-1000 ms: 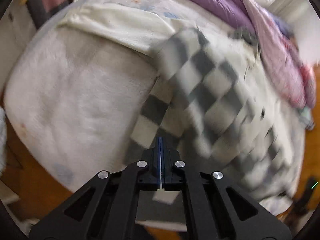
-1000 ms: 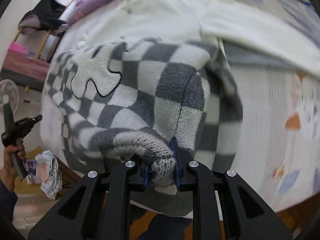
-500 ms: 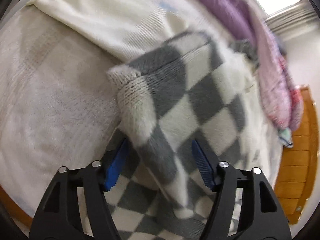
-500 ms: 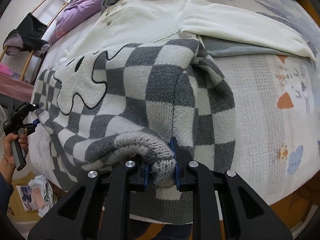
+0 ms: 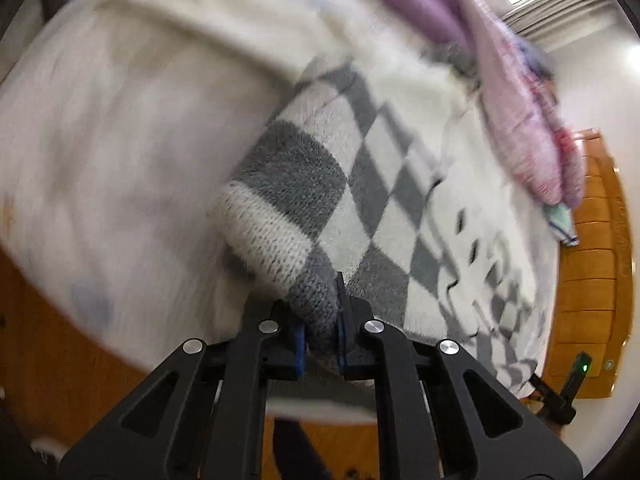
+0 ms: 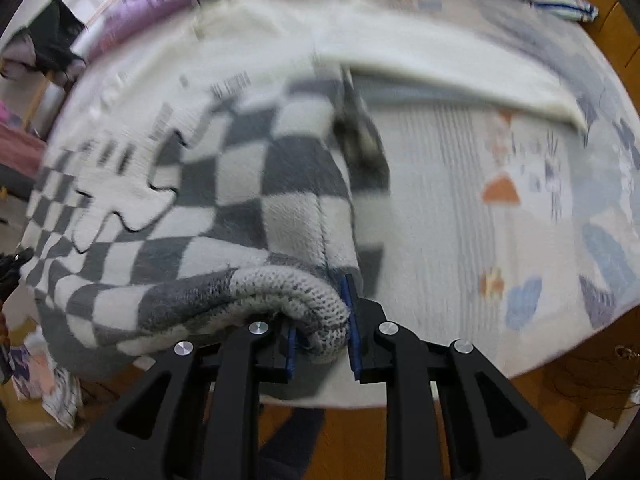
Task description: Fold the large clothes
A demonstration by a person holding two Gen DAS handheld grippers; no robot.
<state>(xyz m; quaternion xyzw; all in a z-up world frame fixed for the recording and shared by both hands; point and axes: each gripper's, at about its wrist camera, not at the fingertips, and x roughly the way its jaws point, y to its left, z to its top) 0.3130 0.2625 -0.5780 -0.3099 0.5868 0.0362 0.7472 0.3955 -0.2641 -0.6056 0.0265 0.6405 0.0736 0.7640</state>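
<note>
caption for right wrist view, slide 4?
Right gripper clamps the checkered sweater by its ribbed edge over the bed.

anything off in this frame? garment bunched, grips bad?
Nothing stands out. Left gripper and right gripper are each shut on a knitted edge of the checkered sweater, which lies on the bed over a cream garment. Blur hides finer detail.

Motion blur smears the bed to the left of the left claw, so its print cannot be read. The part of the checkered sweater pinched between the blue pads is hidden. Ahead of the right claw, the cream garment is streaked, and the sweater's far end at the left edge blurs out.
</note>
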